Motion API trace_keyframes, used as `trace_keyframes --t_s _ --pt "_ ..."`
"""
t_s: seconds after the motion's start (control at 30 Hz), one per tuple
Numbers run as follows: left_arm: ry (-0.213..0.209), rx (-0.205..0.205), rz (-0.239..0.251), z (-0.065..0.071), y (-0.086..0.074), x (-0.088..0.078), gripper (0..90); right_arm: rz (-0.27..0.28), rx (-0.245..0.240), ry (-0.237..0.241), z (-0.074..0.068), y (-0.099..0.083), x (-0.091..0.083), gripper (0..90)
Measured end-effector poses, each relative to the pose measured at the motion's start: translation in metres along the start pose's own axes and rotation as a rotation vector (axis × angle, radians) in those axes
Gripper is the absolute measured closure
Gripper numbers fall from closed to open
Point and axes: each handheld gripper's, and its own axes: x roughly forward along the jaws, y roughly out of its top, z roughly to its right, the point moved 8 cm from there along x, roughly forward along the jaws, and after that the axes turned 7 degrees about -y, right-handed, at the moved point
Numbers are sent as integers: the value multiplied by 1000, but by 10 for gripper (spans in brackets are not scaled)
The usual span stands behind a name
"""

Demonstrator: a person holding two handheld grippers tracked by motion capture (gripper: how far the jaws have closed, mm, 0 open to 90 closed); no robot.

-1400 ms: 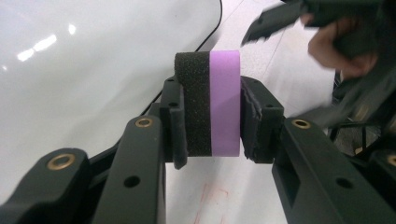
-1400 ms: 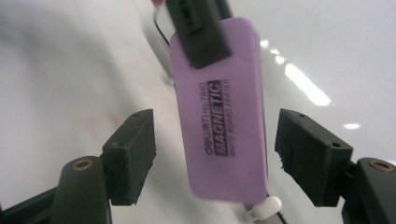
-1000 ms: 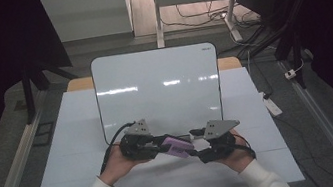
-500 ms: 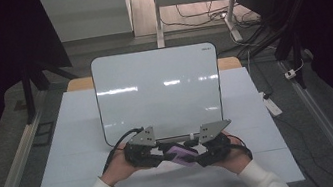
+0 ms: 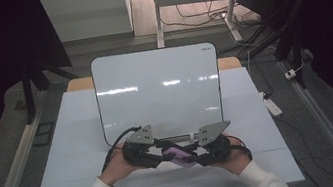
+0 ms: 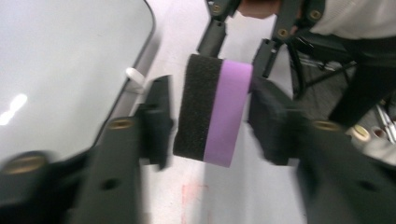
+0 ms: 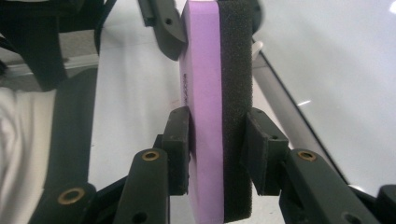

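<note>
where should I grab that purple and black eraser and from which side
Take the eraser across its thin dimension, one pad on the purple face, one on the black foam face, coming in end-on. Those two faces are flat and parallel. The right tongs grip it this way; the left tongs have just been opening around it.

Three cameras, one table

The high view looks down and forward from above the person's side, far enough to see the whole table and the whiteboard. Each gripper view rides low and very close, looking along its own black jaws. All three share the purple and black eraser, and both gripper views catch the whiteboard's edge.
</note>
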Motion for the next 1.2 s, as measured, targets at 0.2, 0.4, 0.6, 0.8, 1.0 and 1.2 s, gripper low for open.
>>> trace_keyframes --t_s 0.2,0.4,0.6,0.8,1.0,1.2 --pt "152 -90 56 -9 -5 -18 234 36 36 -113 11 6 -7 640" --pt "301 -213 63 -16 -34 -47 235 70 89 -275 29 9 -19 640" --pt "396 -312 67 -11 -74 -78 233 114 184 -492 57 15 -43 640" --pt "438 -391 65 -4 -111 -99 228 187 265 -662 90 29 -69 640" --pt "466 -427 66 -1 -131 -110 227 208 335 -813 123 47 -88 640" --pt "476 -435 67 -1 -136 -113 227 216 376 -900 150 59 -96 640"
